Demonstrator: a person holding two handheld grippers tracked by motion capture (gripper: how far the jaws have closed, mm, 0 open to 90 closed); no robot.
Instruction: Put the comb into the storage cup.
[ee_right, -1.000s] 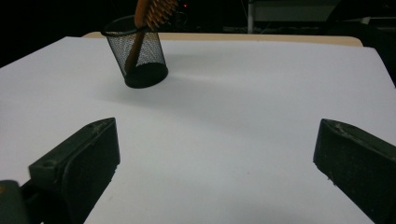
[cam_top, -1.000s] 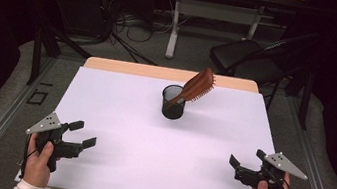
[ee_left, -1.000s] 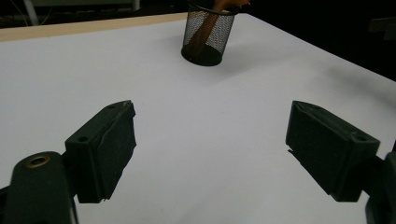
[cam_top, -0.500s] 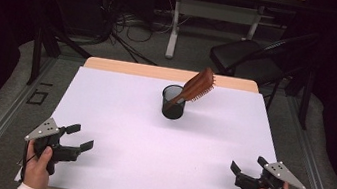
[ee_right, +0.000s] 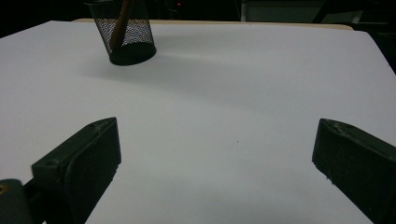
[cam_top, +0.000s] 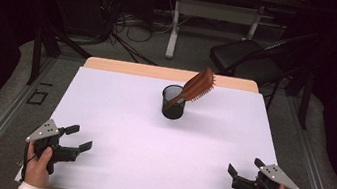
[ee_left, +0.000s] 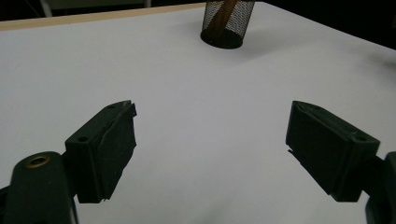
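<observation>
I see both hands drawn back toward the near edge of the table (cam_top: 117, 117) compared with a second ago. The left gripper (cam_top: 80, 138) now sits lower at the near-left corner, and the right gripper (cam_top: 245, 169) sits lower at the near-right corner, their jaws spread as before.

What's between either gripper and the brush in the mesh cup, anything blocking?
Nothing visible. The hairbrush leans in the black mesh cup at the table's far middle. Only bare white tabletop lies between it and the left gripper and right gripper, both open at the near corners.
</observation>
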